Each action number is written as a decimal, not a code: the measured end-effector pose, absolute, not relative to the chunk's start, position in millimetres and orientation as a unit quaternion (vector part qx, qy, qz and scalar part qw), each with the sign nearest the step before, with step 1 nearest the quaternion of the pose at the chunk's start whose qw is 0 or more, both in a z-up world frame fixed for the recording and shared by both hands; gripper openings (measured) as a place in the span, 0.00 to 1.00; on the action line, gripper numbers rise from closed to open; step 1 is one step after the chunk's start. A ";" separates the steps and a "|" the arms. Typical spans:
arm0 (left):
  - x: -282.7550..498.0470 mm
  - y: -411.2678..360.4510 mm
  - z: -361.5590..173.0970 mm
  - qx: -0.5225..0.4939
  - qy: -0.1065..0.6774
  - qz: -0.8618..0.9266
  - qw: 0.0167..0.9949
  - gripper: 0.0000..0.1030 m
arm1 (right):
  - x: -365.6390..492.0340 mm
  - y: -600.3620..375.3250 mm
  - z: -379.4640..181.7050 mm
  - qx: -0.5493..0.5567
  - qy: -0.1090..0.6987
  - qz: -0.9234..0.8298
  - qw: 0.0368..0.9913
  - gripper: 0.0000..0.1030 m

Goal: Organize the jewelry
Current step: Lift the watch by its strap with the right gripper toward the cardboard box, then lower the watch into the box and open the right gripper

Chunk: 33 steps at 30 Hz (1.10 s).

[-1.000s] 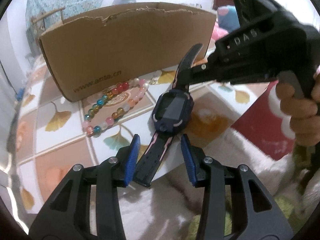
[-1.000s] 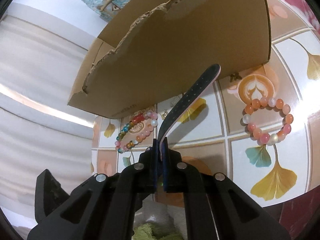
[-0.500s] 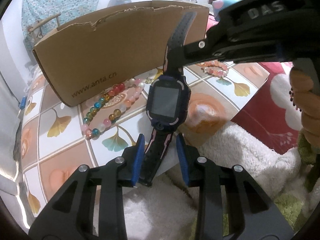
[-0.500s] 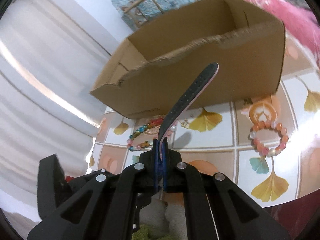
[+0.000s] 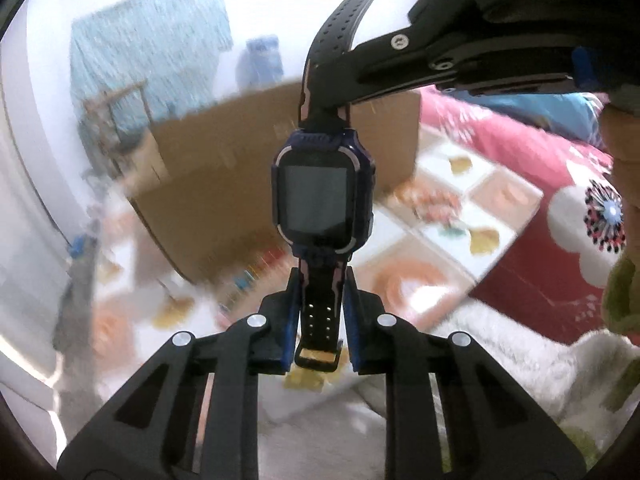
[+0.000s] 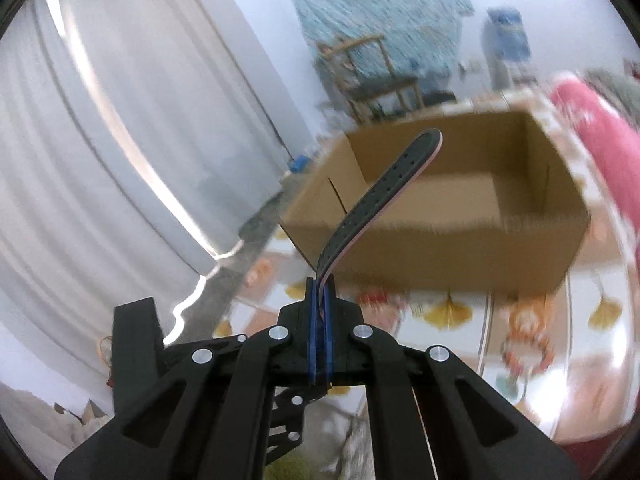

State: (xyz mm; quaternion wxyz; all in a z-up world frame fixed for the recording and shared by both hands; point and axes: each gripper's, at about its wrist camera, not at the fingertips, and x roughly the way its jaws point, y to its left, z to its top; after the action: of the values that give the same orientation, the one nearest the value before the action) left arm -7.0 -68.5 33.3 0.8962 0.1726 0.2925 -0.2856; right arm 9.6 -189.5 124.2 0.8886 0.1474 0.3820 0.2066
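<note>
A dark smartwatch point(image 5: 320, 196) with black-and-pink straps hangs upright in the air between both grippers. My left gripper point(image 5: 320, 312) is shut on its lower strap, near the buckle end. My right gripper point(image 6: 320, 308) is shut on the upper strap point(image 6: 384, 192), whose free end curves up toward the open cardboard box point(image 6: 452, 216). In the left wrist view the right gripper point(image 5: 340, 80) comes in from the upper right and clamps the strap just above the watch face. The box point(image 5: 224, 176) stands behind the watch.
Bead bracelets lie on the tiled ginkgo-pattern tabletop point(image 6: 452, 312), one point(image 6: 524, 352) at the right, another point(image 5: 432, 204) blurred by the box. A red floral cloth point(image 5: 560, 220) and white fluffy fabric point(image 5: 500, 360) lie at the right. A wooden chair point(image 6: 376, 76) stands behind.
Both grippers have lifted the watch higher, above the table. The left gripper's fingers have closed onto the lower strap. The box interior has come into the right wrist view.
</note>
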 end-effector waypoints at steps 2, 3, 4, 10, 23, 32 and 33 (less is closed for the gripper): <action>-0.1 -66.6 56.3 0.185 0.267 -0.276 0.905 0.19 | 18.1 -188.2 143.6 0.133 0.361 0.216 0.897 0.03; 5.0 -64.9 65.3 0.190 0.257 -0.273 0.907 0.19 | 23.0 -191.0 151.8 0.128 0.352 0.222 0.900 0.03; 14.7 -63.2 81.4 0.198 0.239 -0.266 0.913 0.19 | 34.0 -193.6 164.6 0.123 0.339 0.230 0.904 0.03; 88.6 -67.4 125.9 0.229 0.208 -0.251 0.917 0.18 | 110.4 -206.1 199.3 0.107 0.323 0.239 0.909 0.03; 257.3 -78.1 67.1 0.255 0.360 -0.172 0.881 0.21 | 305.0 -200.3 108.2 0.115 0.488 0.192 0.844 0.03; 236.7 -72.9 69.4 0.283 0.327 -0.179 0.884 0.23 | 330.7 -213.8 46.7 0.095 0.564 0.146 0.807 0.04; 236.1 -72.5 69.1 0.282 0.325 -0.180 0.884 0.24 | 329.1 -214.3 46.2 0.086 0.563 0.144 0.809 0.04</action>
State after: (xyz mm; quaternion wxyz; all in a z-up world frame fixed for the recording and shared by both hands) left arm 236.1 -72.5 69.1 0.8843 0.2821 0.3255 -0.1800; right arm 329.1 -214.3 46.2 0.8093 0.0862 0.5629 0.1443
